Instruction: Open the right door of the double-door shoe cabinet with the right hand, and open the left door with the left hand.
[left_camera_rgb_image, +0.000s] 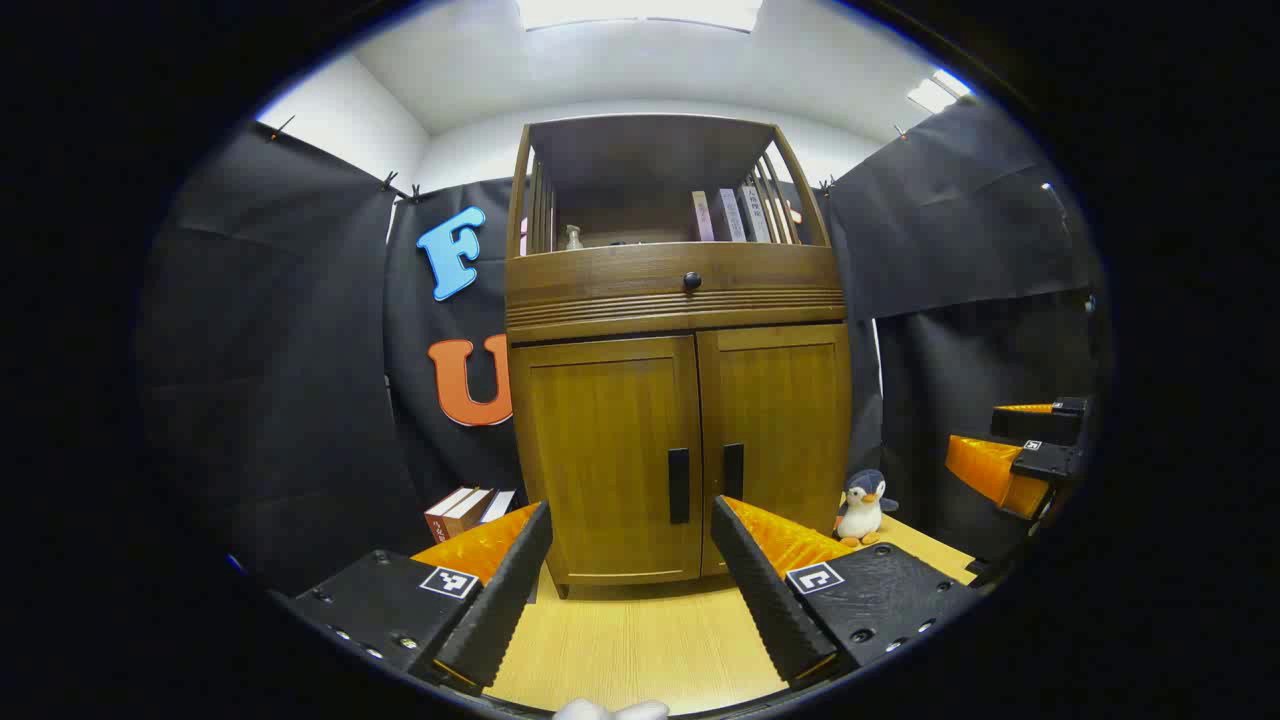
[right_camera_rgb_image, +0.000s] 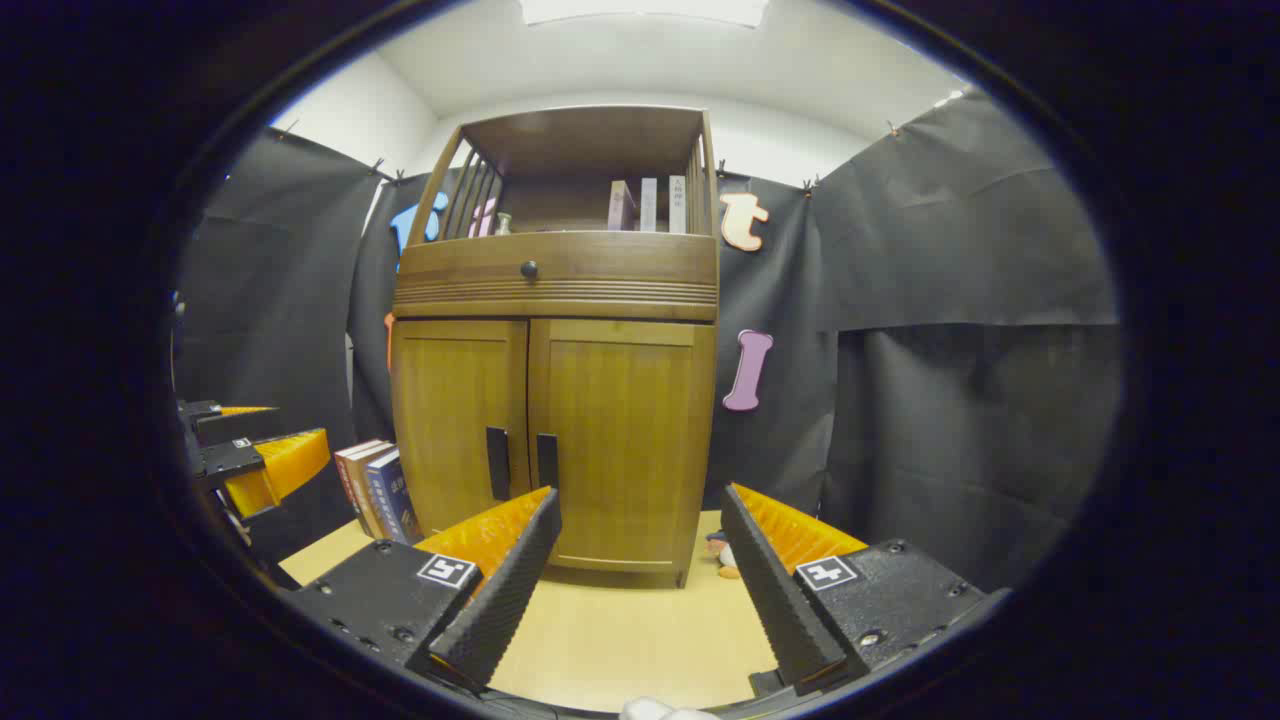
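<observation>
- Left gripper (left_camera_rgb_image: 630, 520), left gripper view: fingers spread wide apart with nothing between them, held above the table (left_camera_rgb_image: 640, 640) and short of the cabinet; the right gripper shows far off to the right of these fingers, jaws parted
- Right gripper (right_camera_rgb_image: 640, 515), right gripper view: fingers likewise parted and empty, held over the light wooden table; the left gripper shows off to the left of these fingers, jaws parted
- Shoe cabinet (left_camera_rgb_image: 680, 400): wooden, standing on the table beyond both fingertips; both doors closed
- Left door (left_camera_rgb_image: 600, 455): flush and shut, ahead of the left gripper's fingers; its dark vertical handle (left_camera_rgb_image: 679, 486) sits at the inner edge, seen between the two fingertips, untouched
- Right door (right_camera_rgb_image: 620, 450): flush and shut, seen in the gap between the right gripper's fingers; its dark vertical handle (right_camera_rgb_image: 547, 461) lies just above the left fingertip, apart from it
- Drawer band above the doors with one round dark knob (left_camera_rgb_image: 691, 281)
- Open shelf on top, slatted sides, holding upright books (left_camera_rgb_image: 735, 215) and a small bottle (left_camera_rgb_image: 573, 237)
- Penguin plush toy (left_camera_rgb_image: 863, 508): on the table just beside the cabinet's right side, past the left gripper's right finger
- Stack of books (right_camera_rgb_image: 375, 490): leaning beside the cabinet's left side, beyond the right gripper's left finger
</observation>
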